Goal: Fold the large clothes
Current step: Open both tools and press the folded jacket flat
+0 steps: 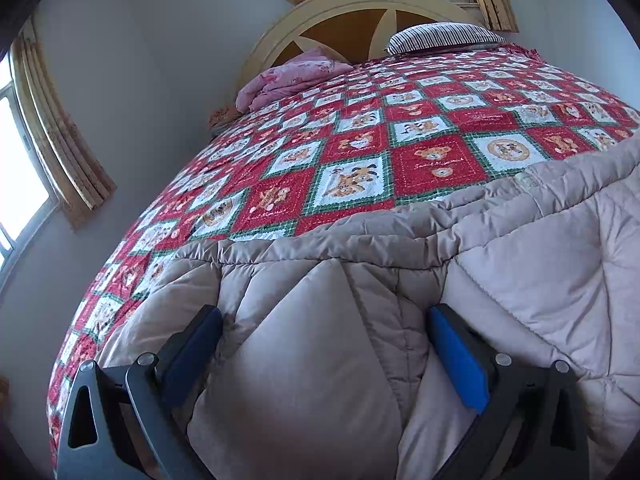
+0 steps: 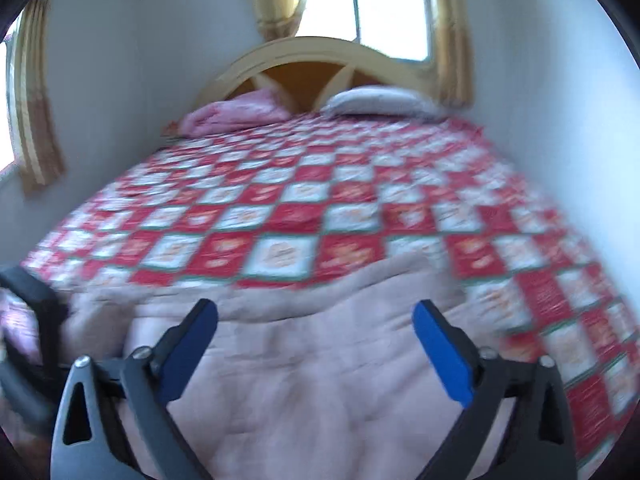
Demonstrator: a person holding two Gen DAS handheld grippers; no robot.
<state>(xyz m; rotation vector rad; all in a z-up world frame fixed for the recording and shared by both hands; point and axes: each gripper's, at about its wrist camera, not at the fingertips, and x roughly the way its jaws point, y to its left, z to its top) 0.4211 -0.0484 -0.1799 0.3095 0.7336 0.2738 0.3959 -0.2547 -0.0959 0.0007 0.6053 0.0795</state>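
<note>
A large beige quilted padded garment [image 1: 500, 264] lies spread on the near end of the bed. My left gripper [image 1: 326, 316] is open, its blue pads on either side of a raised fold of the fabric, with the jaws wide apart. In the right wrist view the same garment [image 2: 312, 368] fills the foreground, blurred. My right gripper [image 2: 316, 312] is open just above it, holding nothing. A dark part of the left gripper [image 2: 36, 304] shows at the left edge of the right wrist view.
The bed is covered by a red, white and green checked bedspread [image 1: 360, 136] with bear prints. At the wooden headboard [image 1: 352, 12] lie a folded pink blanket [image 1: 288, 76] and a striped pillow [image 1: 444, 38]. Walls and curtained windows [image 2: 384, 8] surround the bed.
</note>
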